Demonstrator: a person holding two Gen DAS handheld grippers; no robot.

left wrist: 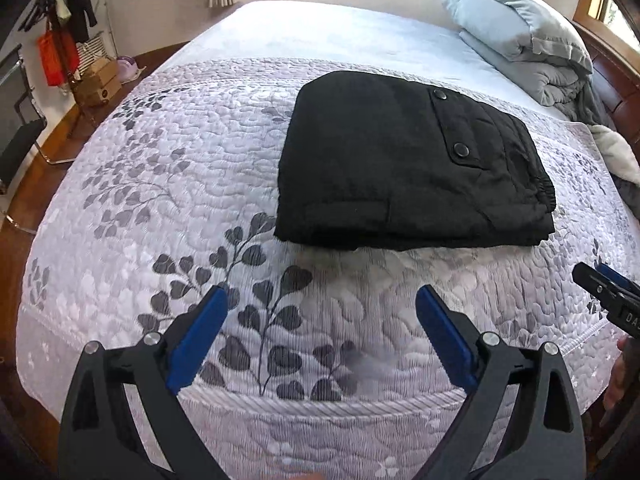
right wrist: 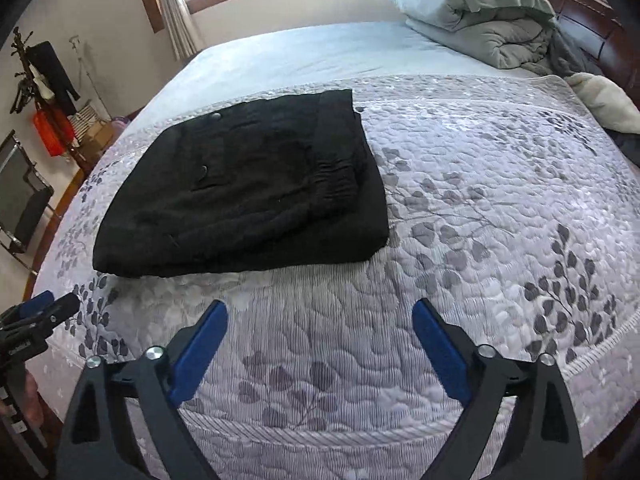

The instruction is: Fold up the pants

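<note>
Pants (left wrist: 412,160) folded square on quilt (left wrist: 132,184), left gripper (left wrist: 322,298) and right gripper (right wrist: 320,312) wide, apart.

The black pants (left wrist: 408,160) lay folded up into a thick, flat bundle on the bed. They made a shape close to a square, with several layers stacked on top of each other. Two round dark buttons sat on a pocket flap on the top side. The stretchy, bunched waistband showed along one edge. Seen from the right wrist camera, the pants (right wrist: 248,192) lay flat, and nothing was touching them.
</note>
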